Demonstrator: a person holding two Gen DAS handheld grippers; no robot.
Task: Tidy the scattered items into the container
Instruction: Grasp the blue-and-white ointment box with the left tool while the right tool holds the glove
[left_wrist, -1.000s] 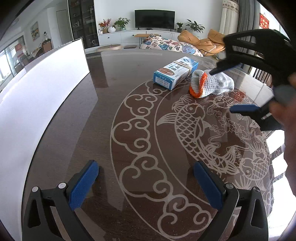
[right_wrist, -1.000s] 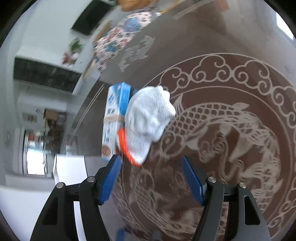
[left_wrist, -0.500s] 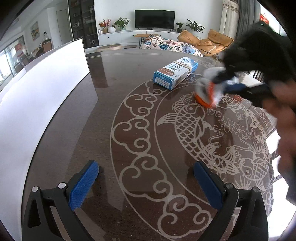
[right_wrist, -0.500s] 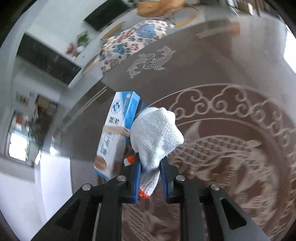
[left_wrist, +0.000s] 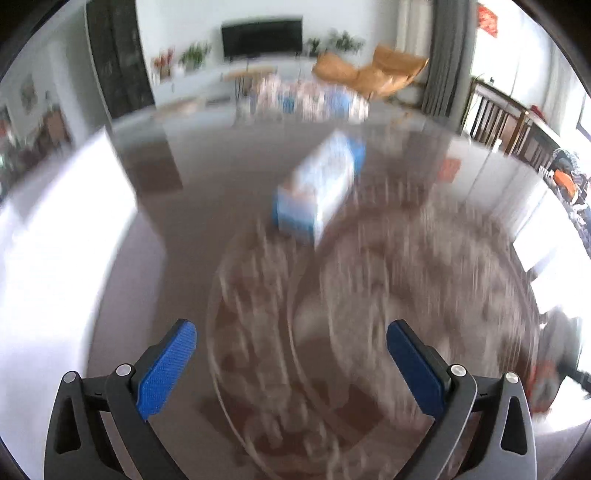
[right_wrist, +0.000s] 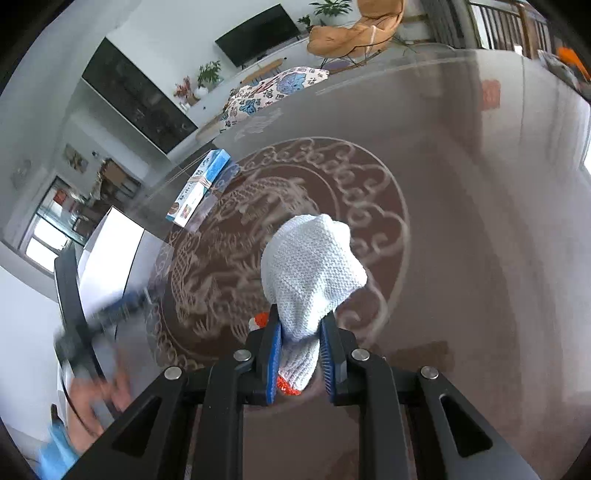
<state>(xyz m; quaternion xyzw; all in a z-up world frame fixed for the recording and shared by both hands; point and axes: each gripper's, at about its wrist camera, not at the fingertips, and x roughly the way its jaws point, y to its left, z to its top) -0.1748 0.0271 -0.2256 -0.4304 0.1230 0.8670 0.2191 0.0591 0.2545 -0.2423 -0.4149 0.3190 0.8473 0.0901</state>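
R gripper (right_wrist: 301, 354) pads clamped near orange cuff of white knit glove (right_wrist: 310, 273), lifted over table (right_wrist: 480, 258) — soft, light, floppy, so grip bunched fabric; L gripper (left_wrist: 291, 360) fingers apart, empty.

Both wrist views angled steeply down, close over the patterned table (left_wrist: 406, 266); blue box (left_wrist: 317, 192) and television (right_wrist: 258, 35) common to both.

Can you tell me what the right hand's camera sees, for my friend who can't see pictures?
The right gripper has its jaws shut on a white knitted glove with an orange cuff, held above a dark table with a dragon pattern. Farther off on the table lies a blue and white box; a white container stands to the left.
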